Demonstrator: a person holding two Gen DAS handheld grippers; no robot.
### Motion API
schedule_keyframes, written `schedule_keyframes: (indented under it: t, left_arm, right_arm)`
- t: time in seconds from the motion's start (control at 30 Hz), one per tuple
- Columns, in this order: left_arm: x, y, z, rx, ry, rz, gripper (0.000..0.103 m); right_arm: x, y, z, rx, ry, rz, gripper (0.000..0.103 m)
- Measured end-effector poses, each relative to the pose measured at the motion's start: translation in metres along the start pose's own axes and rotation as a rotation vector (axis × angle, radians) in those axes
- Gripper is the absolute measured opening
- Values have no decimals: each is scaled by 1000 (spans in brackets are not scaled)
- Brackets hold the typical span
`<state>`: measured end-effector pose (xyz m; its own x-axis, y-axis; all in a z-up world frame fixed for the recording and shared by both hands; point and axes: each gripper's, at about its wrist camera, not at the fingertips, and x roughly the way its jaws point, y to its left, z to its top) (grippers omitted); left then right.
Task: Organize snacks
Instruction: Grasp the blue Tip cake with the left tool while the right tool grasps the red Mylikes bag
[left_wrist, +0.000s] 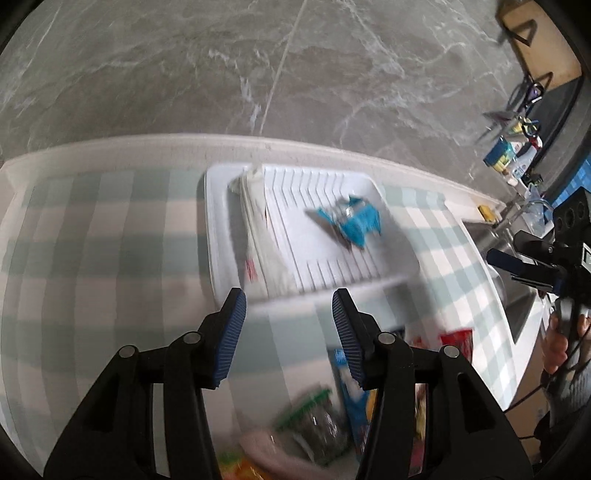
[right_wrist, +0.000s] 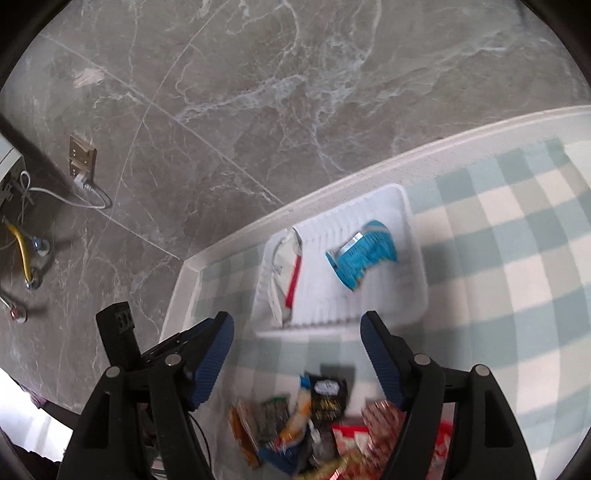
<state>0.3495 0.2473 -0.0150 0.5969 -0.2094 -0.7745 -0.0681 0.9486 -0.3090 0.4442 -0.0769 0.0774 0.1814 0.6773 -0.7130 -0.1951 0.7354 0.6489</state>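
A white ribbed tray (left_wrist: 221, 236) (right_wrist: 410, 236) sits on the checked tablecloth near the wall. Inside it a blue snack packet (left_wrist: 354, 221) (right_wrist: 365, 254) lies flat, and a white packet with red print (left_wrist: 258, 254) (right_wrist: 284, 273) leans along one side wall. My left gripper (left_wrist: 288, 332) hovers open just in front of the tray, nothing between its pads. My right gripper (right_wrist: 295, 358) is open too, wide, above a loose pile of snack packets (right_wrist: 314, 421) (left_wrist: 332, 417). The right gripper (left_wrist: 532, 266) also shows at the far right of the left wrist view, held by a hand (left_wrist: 557, 347).
The checked cloth (left_wrist: 92, 258) (right_wrist: 509, 258) covers a white counter against a grey marble wall (left_wrist: 258, 66). A sink (left_wrist: 517, 306) with bottles behind it lies off one end. At the other end, a wall socket (right_wrist: 81, 155) with cables hangs.
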Motion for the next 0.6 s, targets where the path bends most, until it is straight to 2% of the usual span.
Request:
schedule_keyframes:
  t: [0.17,0.33,0.6]
  left_arm:
    - [-5,-15,-40,5,50,-24,47]
    - [-1,-45,-69,63,105,-45,47]
    - [21,-90,-90,175,183,-65,47]
  right_arm:
    - [-13,-14,-36,-2,21,-73,74]
    - [-15,-33,-73,5,53,-163,74]
    - [-6,-55,-112,30,97,-240,74]
